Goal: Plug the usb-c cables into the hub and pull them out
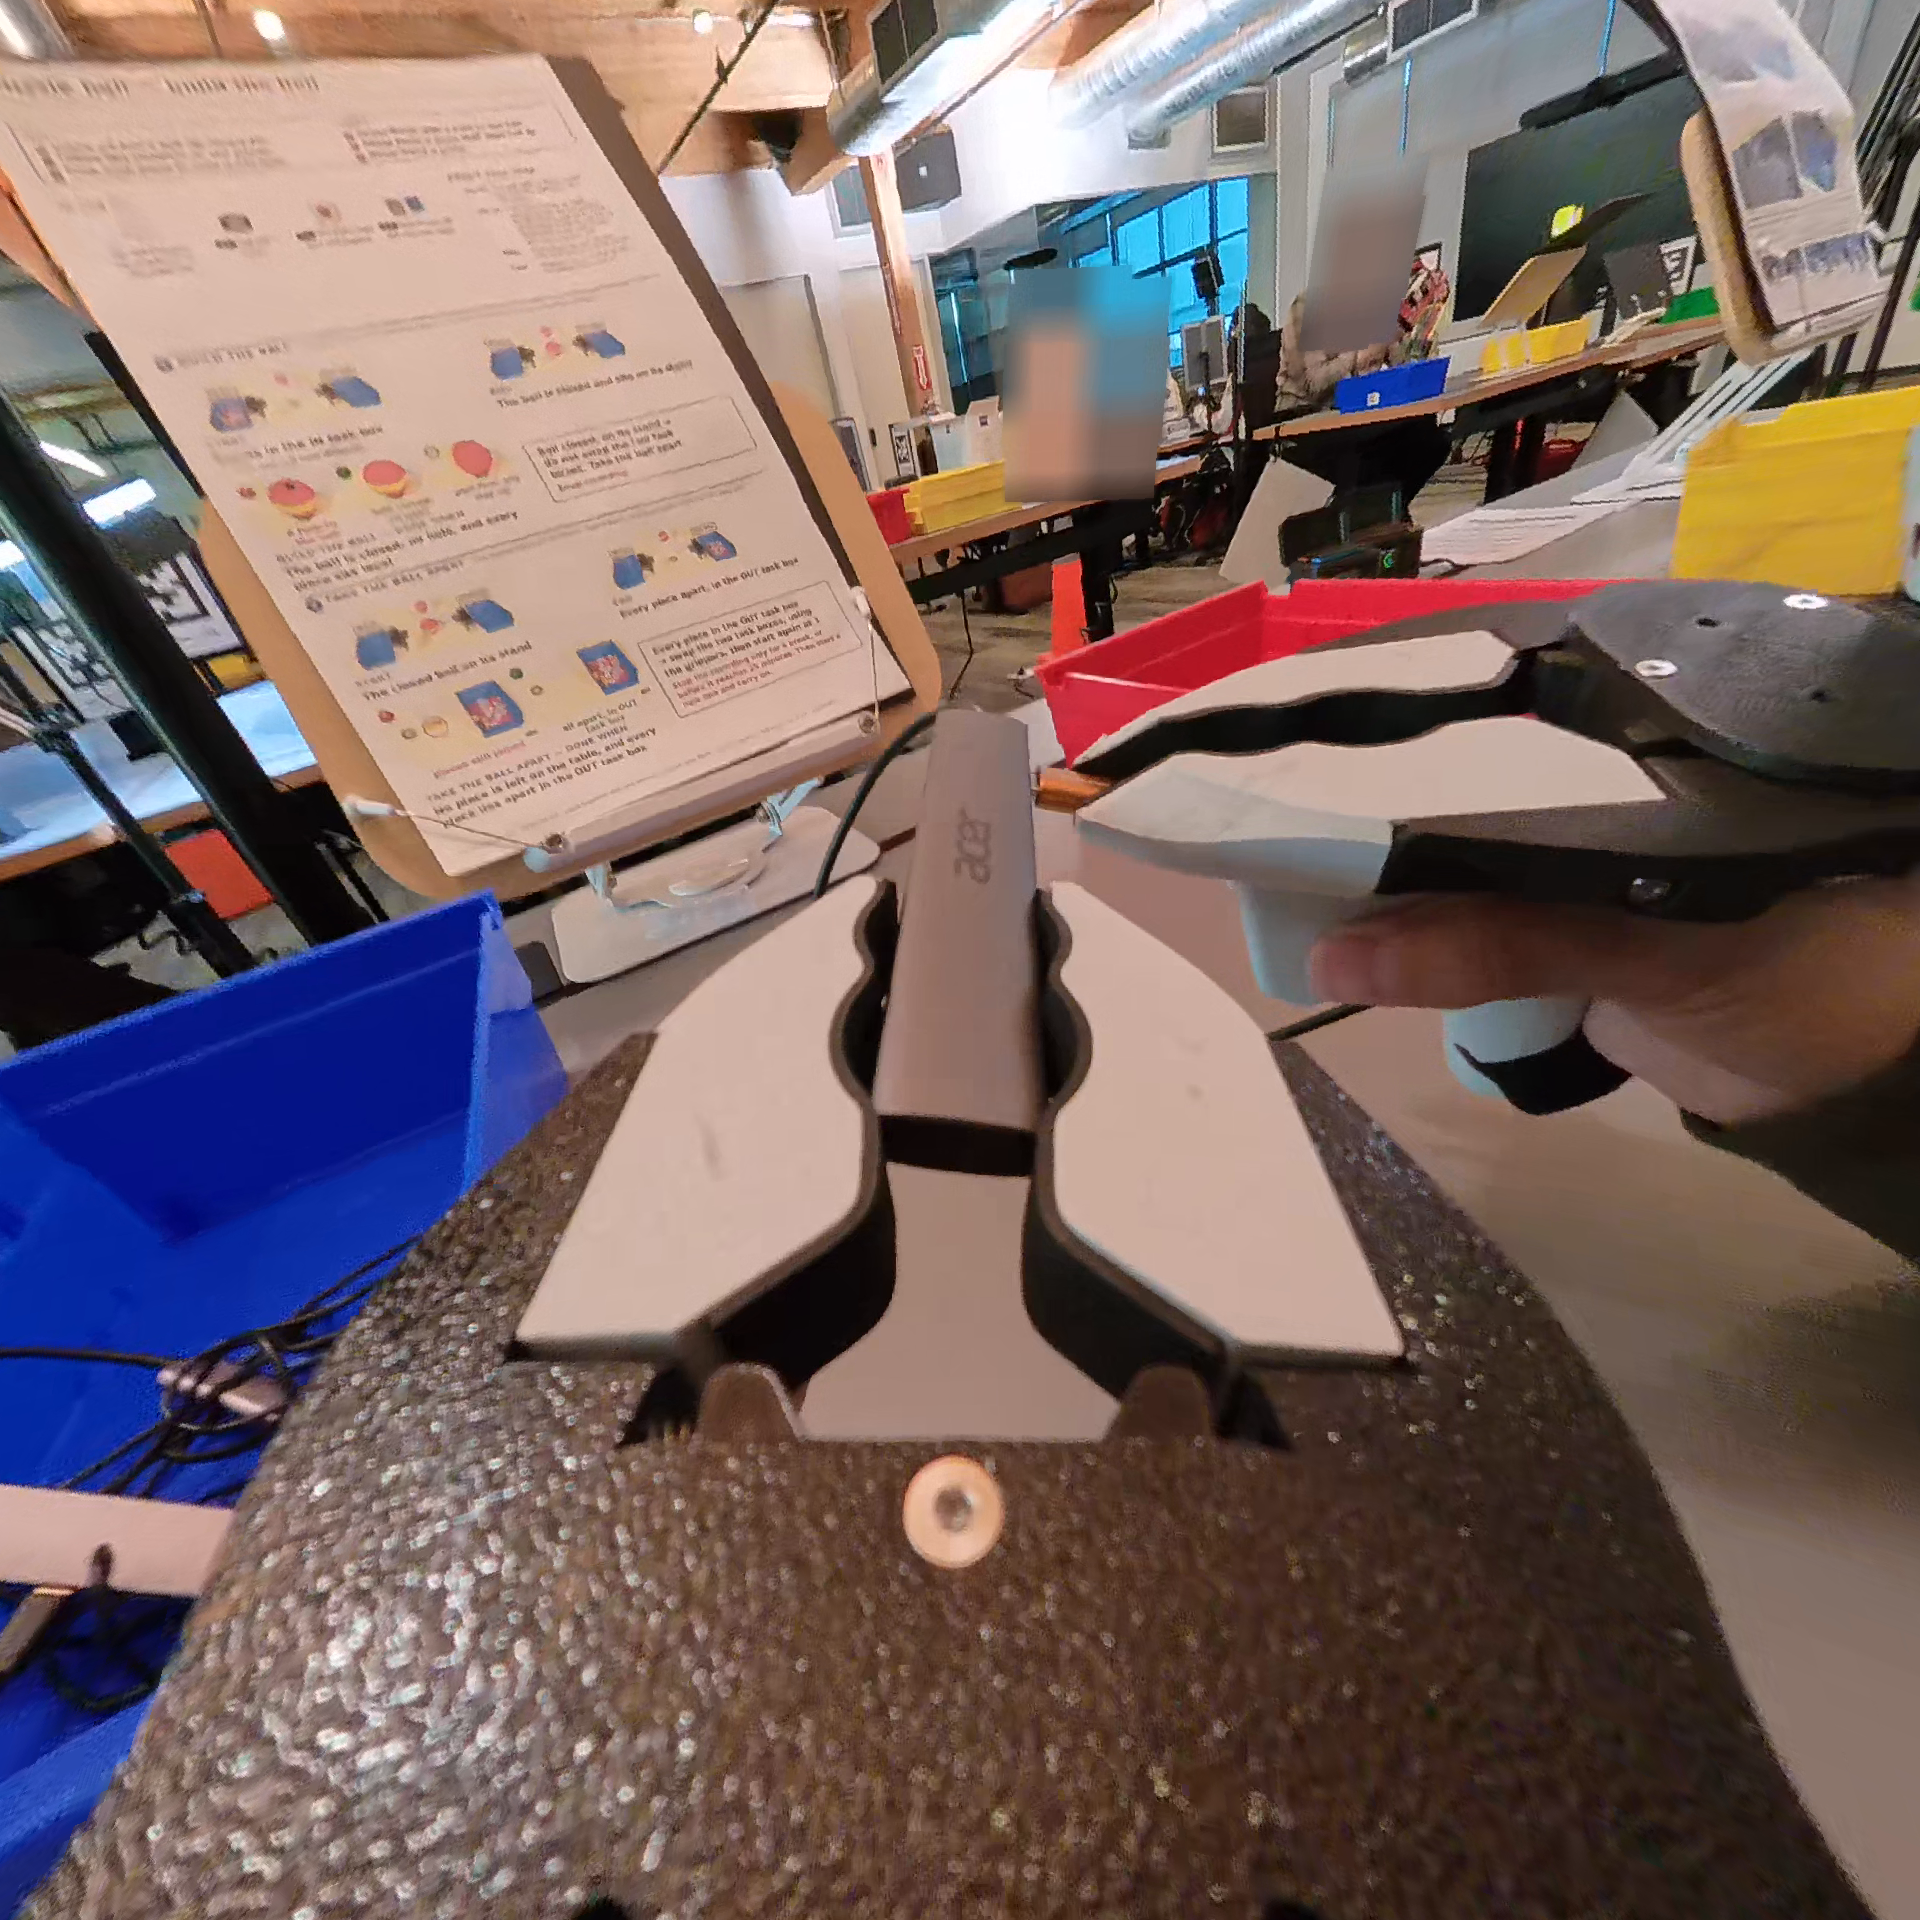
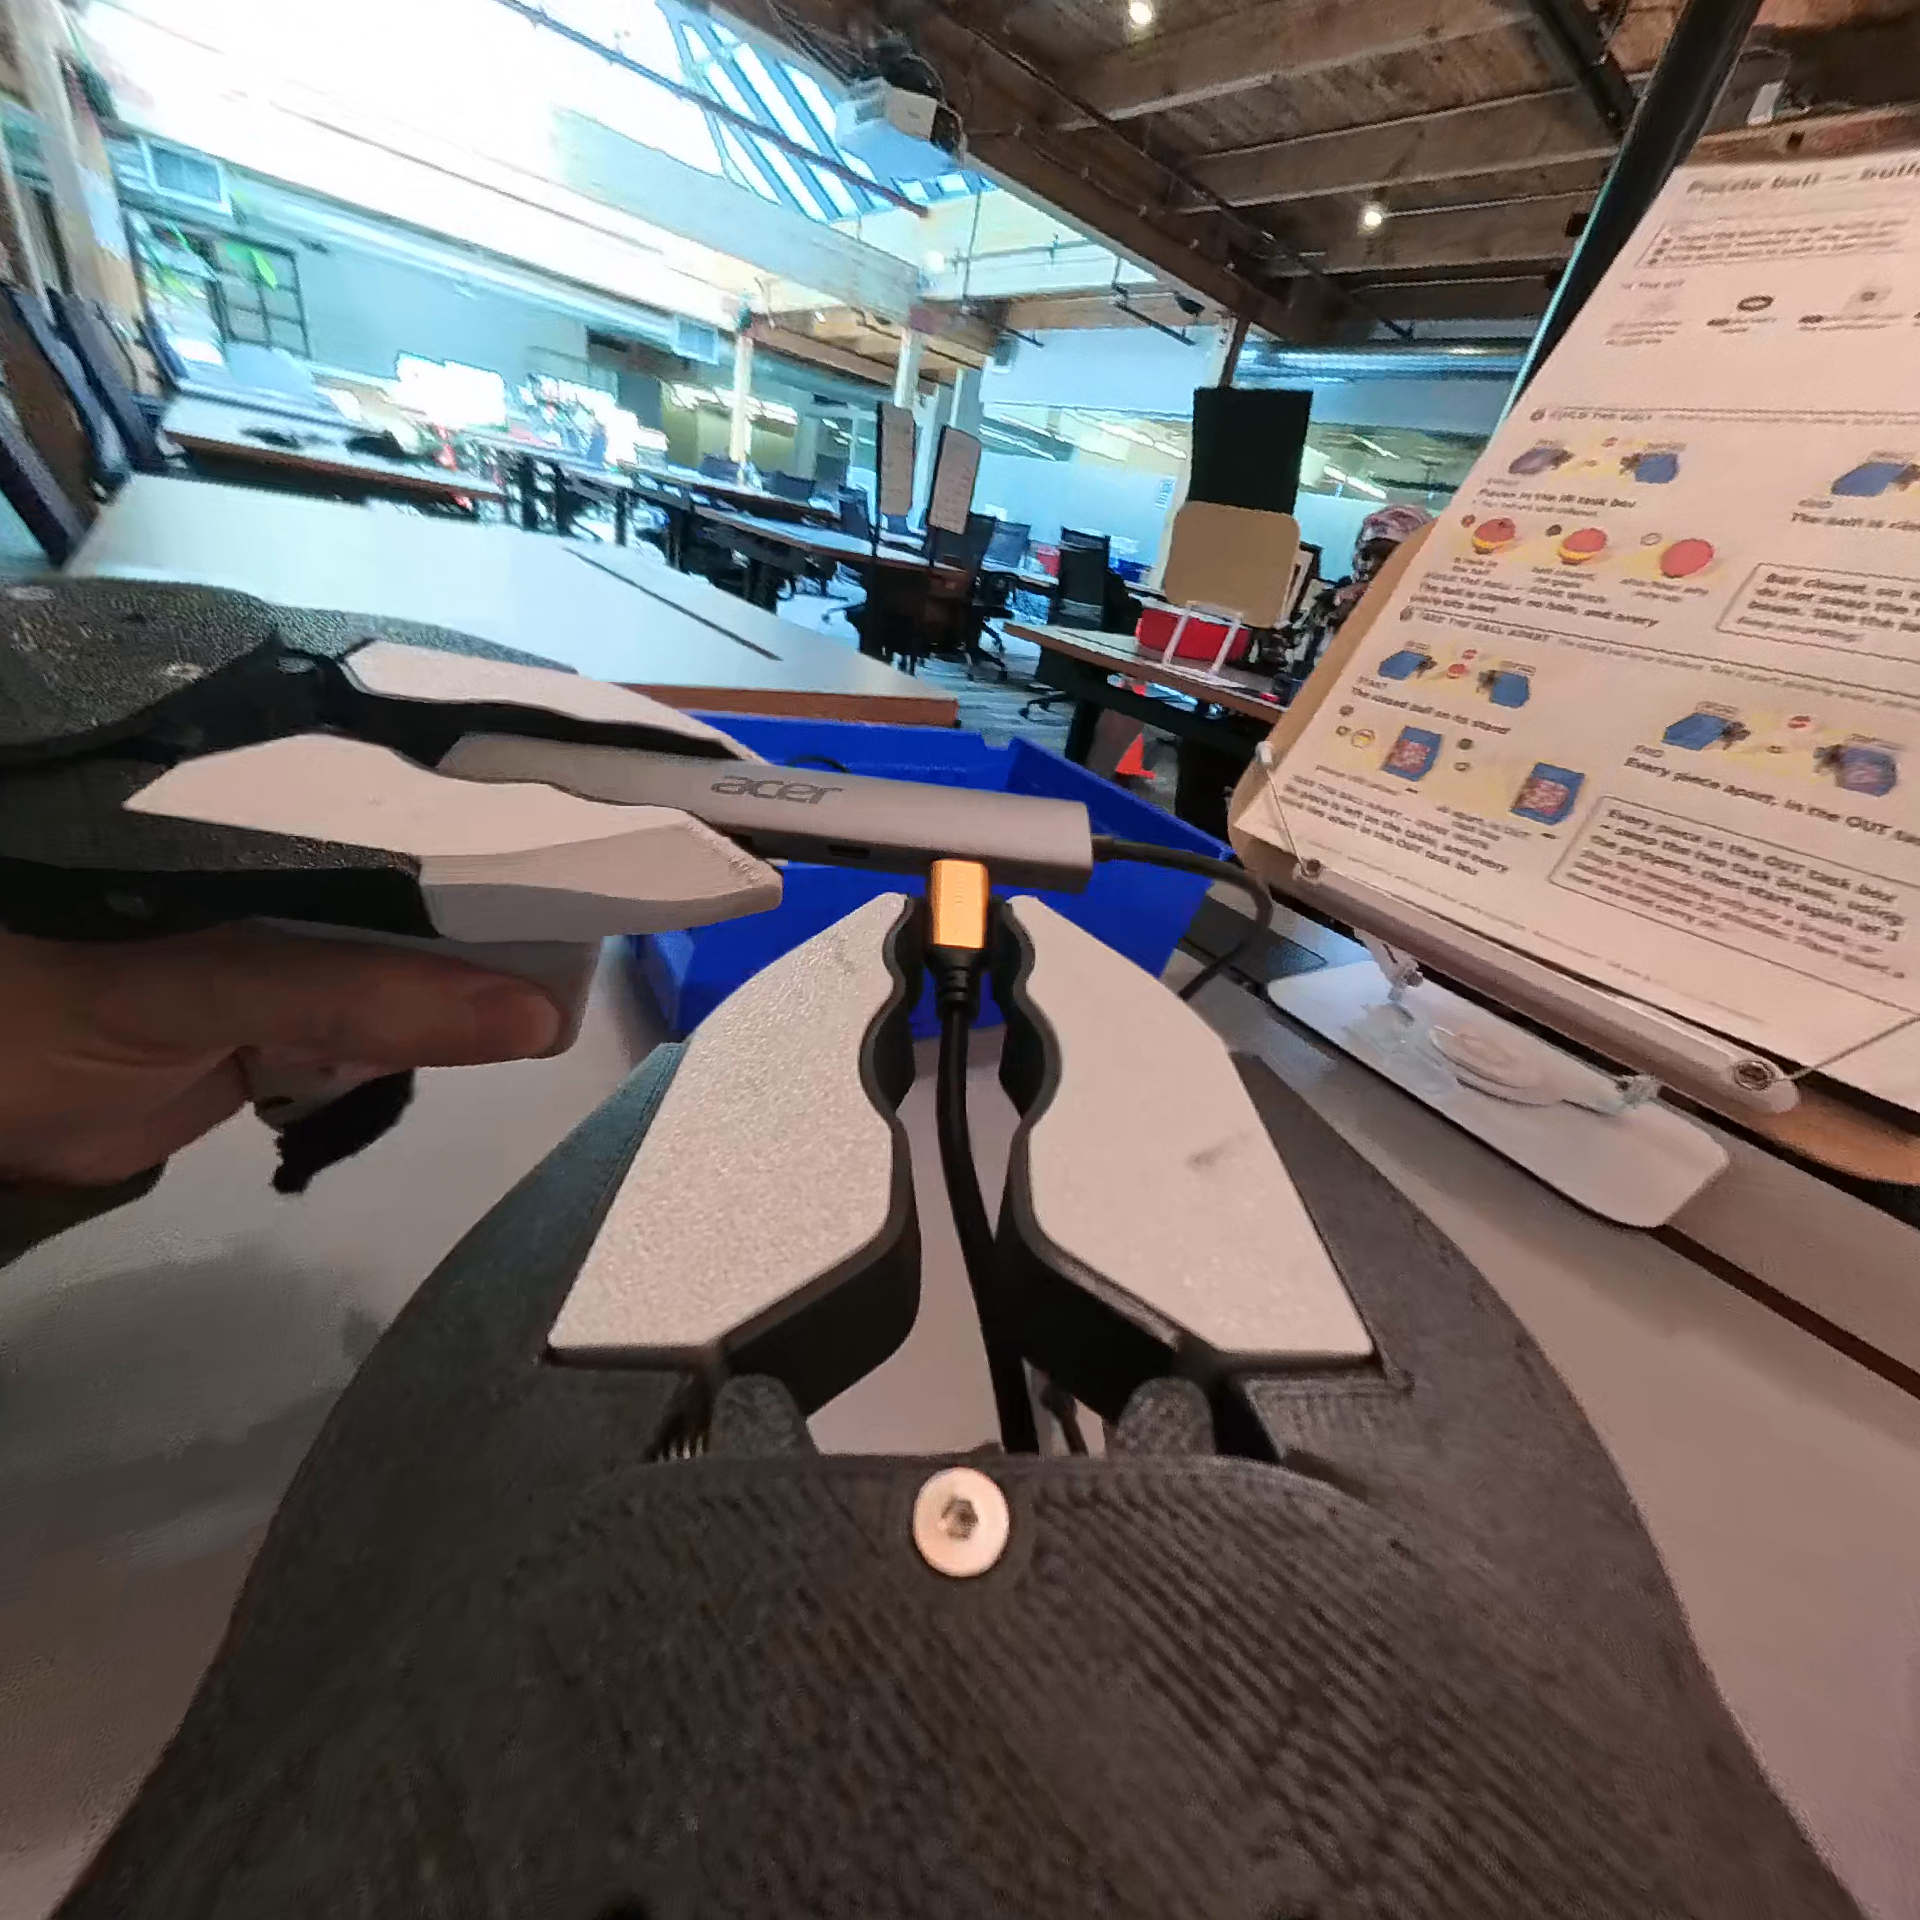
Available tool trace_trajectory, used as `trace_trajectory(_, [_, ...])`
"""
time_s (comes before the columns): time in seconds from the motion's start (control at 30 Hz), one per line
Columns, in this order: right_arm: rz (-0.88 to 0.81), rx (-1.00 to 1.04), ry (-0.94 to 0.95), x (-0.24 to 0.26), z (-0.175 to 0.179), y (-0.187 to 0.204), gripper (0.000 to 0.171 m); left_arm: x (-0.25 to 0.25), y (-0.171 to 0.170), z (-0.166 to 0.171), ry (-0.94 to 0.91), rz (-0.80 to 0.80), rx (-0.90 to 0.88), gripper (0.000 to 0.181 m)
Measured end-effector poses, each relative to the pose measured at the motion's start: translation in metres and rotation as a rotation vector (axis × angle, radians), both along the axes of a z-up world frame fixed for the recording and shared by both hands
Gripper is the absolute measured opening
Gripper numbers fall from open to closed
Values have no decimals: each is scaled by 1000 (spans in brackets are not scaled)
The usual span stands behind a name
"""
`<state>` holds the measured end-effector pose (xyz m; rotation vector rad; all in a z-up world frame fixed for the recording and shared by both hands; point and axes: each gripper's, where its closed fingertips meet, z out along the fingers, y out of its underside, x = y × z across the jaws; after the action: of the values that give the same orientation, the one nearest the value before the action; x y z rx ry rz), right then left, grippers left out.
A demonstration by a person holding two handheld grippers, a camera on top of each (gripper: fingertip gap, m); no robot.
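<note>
Each wrist camera looked closely along its own fingers; both shared the hub point(image 1: 961, 935) at 12 o'clock.

Open-plan workshop: long workbenches point(image 2: 499, 582), parts bins point(image 1: 1787, 499), exposed ducts point(image 1: 1195, 73).

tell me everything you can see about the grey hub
The slim grey metal-look bar hub is held level in the air, one end clamped in the left claw. A thin black lead leaves its far end. An orange-shelled usb-c plug, gripped by the right claw, meets a port on its long side edge.
</note>
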<state>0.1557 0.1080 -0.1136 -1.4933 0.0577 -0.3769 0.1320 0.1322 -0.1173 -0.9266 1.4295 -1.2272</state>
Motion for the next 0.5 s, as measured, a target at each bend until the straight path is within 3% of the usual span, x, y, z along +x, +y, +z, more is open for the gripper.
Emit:
trace_trajectory(0.03, [-3,-1,-11,-3,3,0,13,-2,2,4,-17,21,12,25])
trace_trajectory(0.1, [47,-72,-55,-21,-5,0,13,-10,58,21,-112,274,-29,25])
trace_trajectory(0.13, [8,-69,-75,-20,-7,-6,12,-17,80,27,-110,271,-114,24])
trace_trajectory(0.2, [-130,-16,-63,3,-3,-27,12,-31,90,50,-159,176,-222,24])
trace_trajectory(0.33, [-80,102,22,23,29,-48,12,-42,39,77,-223,21,-109,24])
trace_trajectory(0.5, [-116,92,-64,41,85,-97,12,-34,12,62,-161,-98,-55,24])
